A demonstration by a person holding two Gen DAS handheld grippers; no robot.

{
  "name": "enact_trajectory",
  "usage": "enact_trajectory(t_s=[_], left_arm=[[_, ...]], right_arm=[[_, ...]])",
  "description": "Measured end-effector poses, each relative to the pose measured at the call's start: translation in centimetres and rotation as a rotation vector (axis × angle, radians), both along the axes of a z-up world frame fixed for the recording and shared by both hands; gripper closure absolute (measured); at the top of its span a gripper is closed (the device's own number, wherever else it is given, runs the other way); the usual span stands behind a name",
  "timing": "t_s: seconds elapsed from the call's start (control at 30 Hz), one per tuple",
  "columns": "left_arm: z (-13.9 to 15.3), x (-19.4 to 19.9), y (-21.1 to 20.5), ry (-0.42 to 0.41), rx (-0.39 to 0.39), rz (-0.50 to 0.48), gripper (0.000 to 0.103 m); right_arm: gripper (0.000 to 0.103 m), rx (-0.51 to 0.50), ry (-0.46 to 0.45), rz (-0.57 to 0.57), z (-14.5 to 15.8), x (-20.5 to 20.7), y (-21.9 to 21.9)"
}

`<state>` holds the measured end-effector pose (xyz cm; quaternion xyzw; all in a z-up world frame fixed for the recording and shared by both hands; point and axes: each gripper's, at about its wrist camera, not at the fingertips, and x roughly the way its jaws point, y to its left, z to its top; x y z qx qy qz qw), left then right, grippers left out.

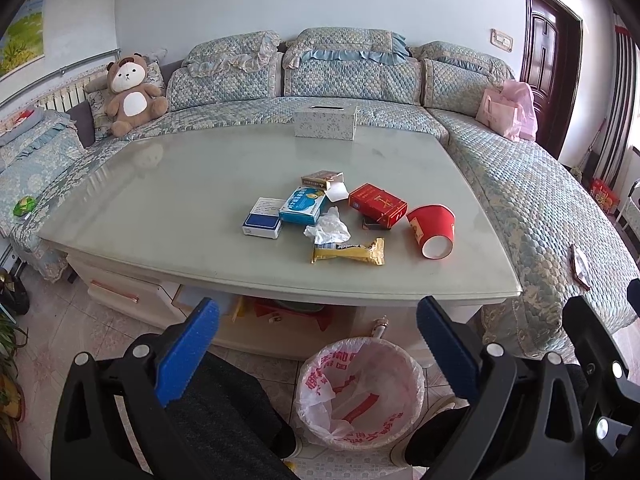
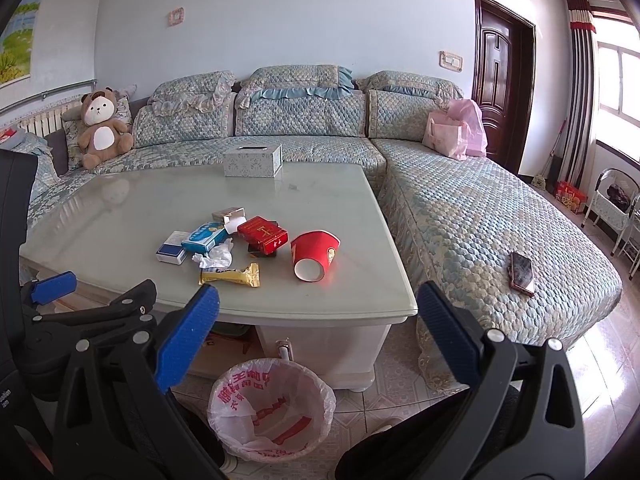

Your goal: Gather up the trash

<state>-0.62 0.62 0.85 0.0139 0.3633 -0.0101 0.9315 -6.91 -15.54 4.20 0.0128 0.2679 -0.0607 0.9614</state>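
Trash lies in a cluster mid-table: a tipped red paper cup (image 1: 433, 230) (image 2: 315, 254), a red carton (image 1: 377, 204) (image 2: 263, 234), a gold snack wrapper (image 1: 349, 251) (image 2: 231, 275), a crumpled tissue (image 1: 328, 229) (image 2: 216, 257), a teal box (image 1: 302, 205) (image 2: 204, 237), a blue-and-white box (image 1: 262, 219) (image 2: 172, 253) and a small brown box (image 1: 322, 179) (image 2: 228, 215). A lined trash bin (image 1: 360, 392) (image 2: 272, 408) stands on the floor before the table. My left gripper (image 1: 318, 354) is open, empty, held over the bin. My right gripper (image 2: 318, 334) is open, empty, short of the table edge.
A glass-topped coffee table (image 1: 160, 200) (image 2: 120, 208) holds a tissue box (image 1: 325, 121) (image 2: 253, 162) at its far side. A quilted corner sofa wraps around it, with a teddy bear (image 1: 132, 94), pink bags (image 2: 456, 132) and a phone (image 2: 522, 272). Tiled floor lies below.
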Motion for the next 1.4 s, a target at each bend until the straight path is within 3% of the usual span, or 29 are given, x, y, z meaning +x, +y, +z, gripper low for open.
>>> enact_trajectory(t_s=[1.4], left_arm=[[-0.04, 0.20, 0.00, 0.009, 0.007, -0.018, 0.006]], right_arm=[[0.006, 0.004, 0.008, 0.011, 0.36, 0.40, 0.32]])
